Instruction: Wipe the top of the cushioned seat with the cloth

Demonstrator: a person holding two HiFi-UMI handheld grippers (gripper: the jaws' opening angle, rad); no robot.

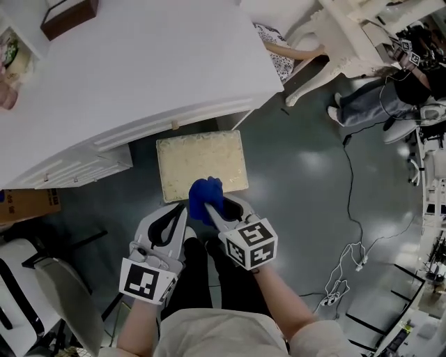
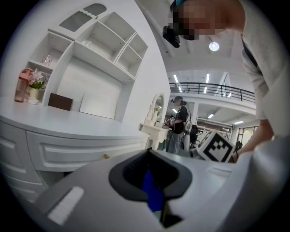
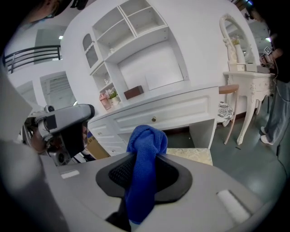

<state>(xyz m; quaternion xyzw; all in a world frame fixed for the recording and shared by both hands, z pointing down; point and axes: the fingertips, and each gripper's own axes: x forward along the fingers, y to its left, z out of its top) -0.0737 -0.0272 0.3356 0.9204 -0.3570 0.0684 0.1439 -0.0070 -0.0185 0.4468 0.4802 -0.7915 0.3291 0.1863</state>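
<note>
The cushioned seat (image 1: 202, 162) is a cream floral pad half under the white desk; its corner shows in the right gripper view (image 3: 195, 156). A bunched blue cloth (image 1: 206, 197) hangs over the seat's near edge. My right gripper (image 1: 210, 209) is shut on it, and the cloth (image 3: 146, 152) rises in a lump above the jaws. My left gripper (image 1: 185, 209) is close on the left, its tip against the cloth. Its jaws are together with a sliver of blue cloth (image 2: 153, 192) in the slit between them.
The white desk (image 1: 139, 70) with drawers overhangs the seat's far side and carries a brown box (image 1: 68, 15). A cardboard box (image 1: 28, 204) and a chair (image 1: 63, 293) stand at the left. A cable (image 1: 350, 181) crosses the grey floor, and a person (image 1: 380, 97) stands at the right.
</note>
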